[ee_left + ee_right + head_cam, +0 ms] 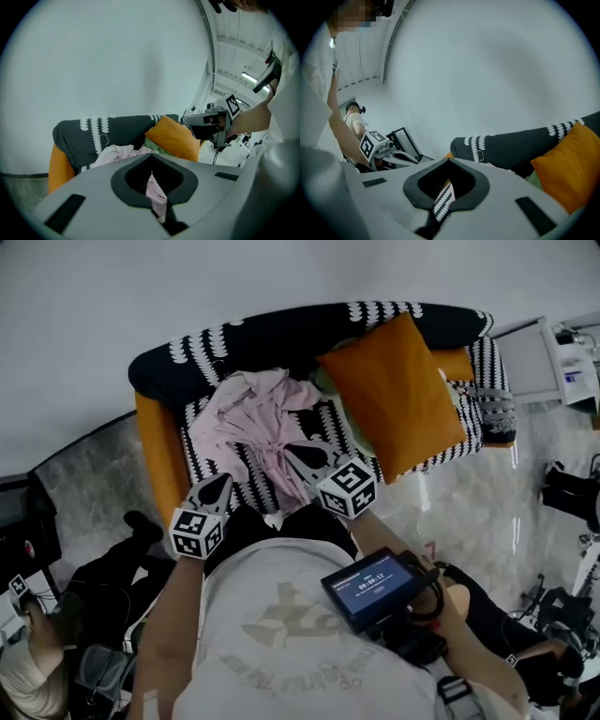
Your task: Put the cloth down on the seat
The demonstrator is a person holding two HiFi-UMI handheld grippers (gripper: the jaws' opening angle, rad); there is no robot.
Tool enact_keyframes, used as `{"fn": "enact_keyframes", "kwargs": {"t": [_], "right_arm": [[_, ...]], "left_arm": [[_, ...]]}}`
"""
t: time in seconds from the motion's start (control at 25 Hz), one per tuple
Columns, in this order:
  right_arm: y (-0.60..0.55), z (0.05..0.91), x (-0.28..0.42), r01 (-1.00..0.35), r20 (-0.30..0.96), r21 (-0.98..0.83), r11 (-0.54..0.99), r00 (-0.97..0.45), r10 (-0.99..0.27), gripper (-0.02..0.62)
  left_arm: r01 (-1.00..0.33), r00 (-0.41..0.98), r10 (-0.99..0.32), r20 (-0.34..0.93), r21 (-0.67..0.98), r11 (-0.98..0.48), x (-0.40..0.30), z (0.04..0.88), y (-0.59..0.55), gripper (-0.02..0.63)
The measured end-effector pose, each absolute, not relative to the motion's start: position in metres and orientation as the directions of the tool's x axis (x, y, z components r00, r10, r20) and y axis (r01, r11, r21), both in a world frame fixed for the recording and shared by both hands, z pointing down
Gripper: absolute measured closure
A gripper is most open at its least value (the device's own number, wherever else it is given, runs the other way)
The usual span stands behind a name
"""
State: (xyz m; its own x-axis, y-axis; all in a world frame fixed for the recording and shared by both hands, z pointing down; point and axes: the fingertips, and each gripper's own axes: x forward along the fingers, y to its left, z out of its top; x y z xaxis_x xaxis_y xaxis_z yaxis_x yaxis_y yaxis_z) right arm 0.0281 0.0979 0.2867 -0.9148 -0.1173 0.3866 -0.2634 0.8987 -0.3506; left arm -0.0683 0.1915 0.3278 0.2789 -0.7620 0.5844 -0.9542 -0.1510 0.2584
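Observation:
A crumpled pink cloth (248, 413) (115, 153) lies in a heap on the black-and-white patterned sofa seat (199, 465). My left gripper (223, 484) (152, 159) hovers over the seat's front left, shut, pointing at the cloth; only a pink strip shows through the slit behind its tips. No cloth hangs from it in the head view. My right gripper (292, 451) (447, 161) is above the cloth's near edge, jaws together, with patterned fabric showing through its slit. Each gripper view shows the other gripper: the right gripper (211, 123) and the left gripper (384, 147).
A large orange cushion (394, 395) (173, 138) (572, 159) leans on the seat's right half over a green cloth (157, 147). The sofa has an orange arm (159, 451) on the left. A white cabinet (534, 362) stands at right. Dark gear (572, 493) lies on the floor.

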Motion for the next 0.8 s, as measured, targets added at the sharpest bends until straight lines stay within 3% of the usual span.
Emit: {"fn": "enact_keyframes", "kwargs": {"t": [0.4, 0.8], "right_arm": [[0.112, 0.231, 0.074, -0.227, 0.308, -0.338, 0.913, -0.944, -0.121, 0.58], [0.112, 0.225, 0.11, -0.237, 0.281, -0.365, 0.9, -0.95, -0.136, 0.58]], "left_arm": [[-0.969, 0.208, -0.829, 0.519, 0.228, -0.1, -0.047, 0.267, 0.209, 0.594], [-0.975, 0.192, -0.809, 0.556, 0.201, -0.093, -0.027, 0.253, 0.218, 0.594]]}}
